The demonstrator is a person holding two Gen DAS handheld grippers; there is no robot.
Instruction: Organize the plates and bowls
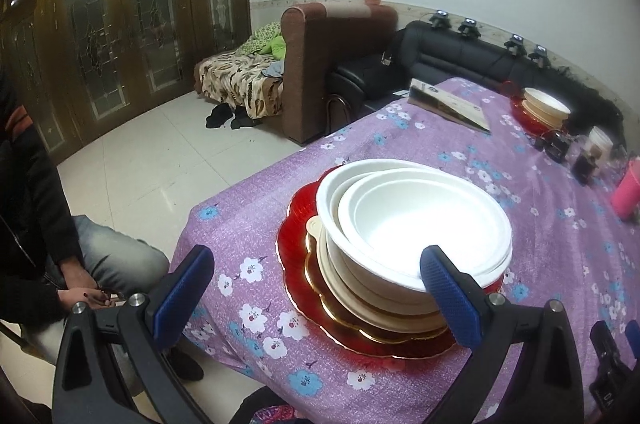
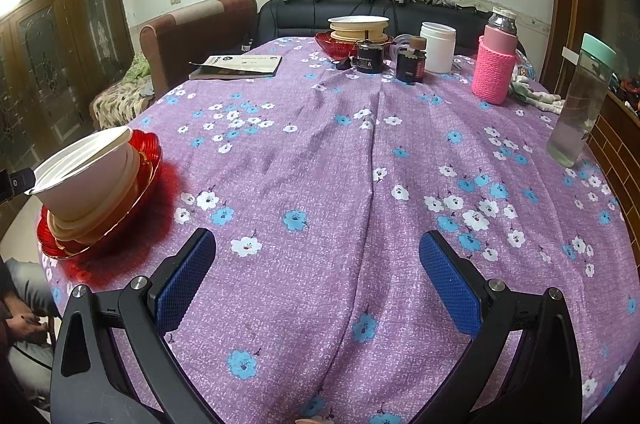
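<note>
Several thin white bowls (image 1: 416, 224) nested on the red plate (image 1: 308, 284) look light and crushable, so I'd pinch a rim gently, my left gripper (image 1: 316, 288) and right gripper (image 2: 316, 284) both spread wide, holding nothing.

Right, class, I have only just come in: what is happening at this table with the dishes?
A person is sorting plates and bowls with two hand-held grippers. The left gripper is open, just in front of a stack of white bowls nested on cream plates and a red plate near the table's corner. The right gripper is open over bare purple tablecloth, holding nothing. A second stack of dishes sits at the far end beside jars and bottles.
</note>
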